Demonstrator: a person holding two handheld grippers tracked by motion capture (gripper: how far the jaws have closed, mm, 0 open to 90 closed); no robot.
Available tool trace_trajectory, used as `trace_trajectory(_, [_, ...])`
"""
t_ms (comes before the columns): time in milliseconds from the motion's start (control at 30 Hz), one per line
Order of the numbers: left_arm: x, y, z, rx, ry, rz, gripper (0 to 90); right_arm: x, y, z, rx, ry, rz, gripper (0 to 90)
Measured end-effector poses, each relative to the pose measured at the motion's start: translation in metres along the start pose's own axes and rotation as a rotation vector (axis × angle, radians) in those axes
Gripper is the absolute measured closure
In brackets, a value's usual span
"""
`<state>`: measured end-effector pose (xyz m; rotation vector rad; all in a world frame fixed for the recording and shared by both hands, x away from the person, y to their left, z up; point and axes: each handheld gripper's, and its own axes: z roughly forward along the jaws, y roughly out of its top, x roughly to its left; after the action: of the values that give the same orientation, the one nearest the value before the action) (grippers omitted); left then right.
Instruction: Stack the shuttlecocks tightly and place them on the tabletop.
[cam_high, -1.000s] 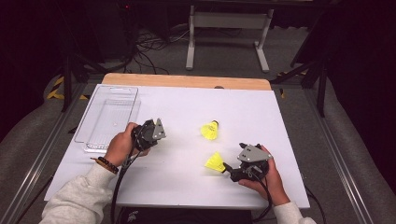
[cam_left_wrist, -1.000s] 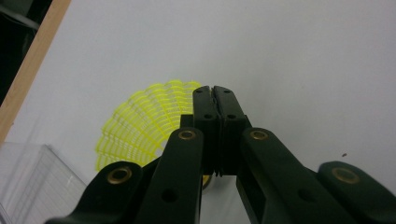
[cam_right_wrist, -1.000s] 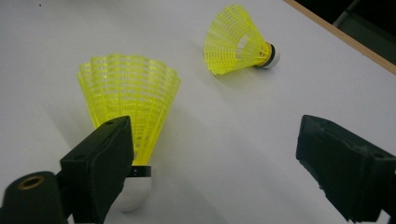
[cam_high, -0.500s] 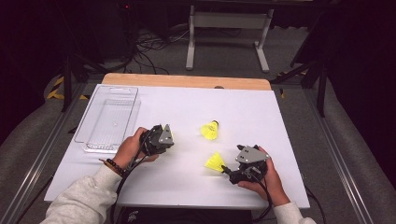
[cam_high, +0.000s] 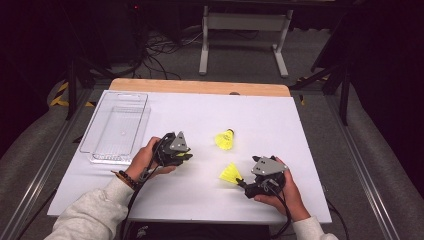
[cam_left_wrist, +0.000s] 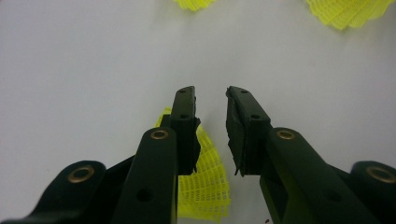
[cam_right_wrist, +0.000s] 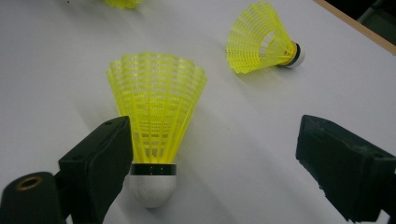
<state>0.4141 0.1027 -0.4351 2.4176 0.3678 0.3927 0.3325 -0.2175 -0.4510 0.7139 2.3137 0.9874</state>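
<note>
Opening slightly over a light, crushable shuttlecock (cam_left_wrist: 205, 186), the left gripper (cam_left_wrist: 210, 100) grips nothing; right gripper (cam_right_wrist: 210, 168) gapes wide beside another's firm cork (cam_right_wrist: 152, 186).

We see three yellow mesh shuttlecocks on the white counter (cam_high: 280, 115). Shuttlecock one (cam_right_wrist: 156, 116) lies between the right jaws, white cork toward them, skirt fanned away. Shuttlecock two (cam_high: 225, 139) lies on its side near centre. Shuttlecock three (cam_left_wrist: 205, 182) lies under the left jaws, part hidden.
</note>
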Motion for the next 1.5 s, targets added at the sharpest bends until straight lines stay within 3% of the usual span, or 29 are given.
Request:
trace_trajectory(100, [0.002,0.001,-0.008,-0.049,-0.019,-0.016,71.4,0.000,0.000,0.000,0.001,0.004,0.001,11.9])
trace_trajectory(233, [0.007,0.002,-0.018,-0.091,0.044,-0.035,67.2,0.000,0.000,0.000,0.001,0.004,-0.002,11.9])
trace_trajectory(300, [0.011,0.000,-0.022,-0.093,0.060,-0.068,61.7,0.000,0.000,0.000,0.001,0.004,-0.001,11.9])
trace_trajectory(333, [0.013,-0.002,-0.023,-0.088,0.063,-0.074,58.7,0.000,0.000,0.000,0.001,0.005,-0.001,11.9])
trace_trajectory(400, [0.019,-0.006,-0.019,-0.026,0.037,-0.111,50.9,0.000,0.000,0.000,0.000,0.007,-0.002,11.9])
trace_trajectory(467, [0.020,-0.009,-0.013,0.011,0.051,-0.113,44.3,0.000,0.000,0.000,0.003,0.008,-0.005,11.9])
trace_trajectory(567, [0.021,-0.009,-0.007,0.034,0.048,-0.119,45.7,0.000,0.000,0.000,0.006,0.009,-0.007,11.9])
trace_trajectory(600, [0.020,-0.008,-0.001,0.052,0.086,-0.121,46.2,0.000,-0.001,0.000,0.007,0.008,-0.007,11.9])
trace_trajectory(700, [0.021,-0.006,0.005,0.079,0.115,-0.124,50.4,0.000,-0.001,0.001,0.010,0.008,-0.009,12.0])
trace_trajectory(833, [0.023,-0.006,0.011,0.099,0.117,-0.133,66.0,0.001,-0.001,0.002,0.015,0.012,-0.014,12.0])
trace_trajectory(1067, [0.026,-0.001,0.011,0.110,0.160,-0.135,78.9,0.002,-0.002,0.003,0.027,0.017,-0.025,12.1])
trace_trajectory(1100, [0.029,0.003,0.010,0.120,0.173,-0.158,80.8,0.002,-0.002,0.004,0.028,0.018,-0.024,12.1])
trace_trajectory(1367, [0.034,0.016,0.027,0.177,0.141,-0.185,77.1,0.002,-0.003,0.006,0.037,0.024,-0.026,12.0])
trace_trajectory(1500, [0.035,0.021,0.036,0.175,0.159,-0.201,74.9,0.001,-0.003,0.006,0.036,0.023,-0.020,11.9])
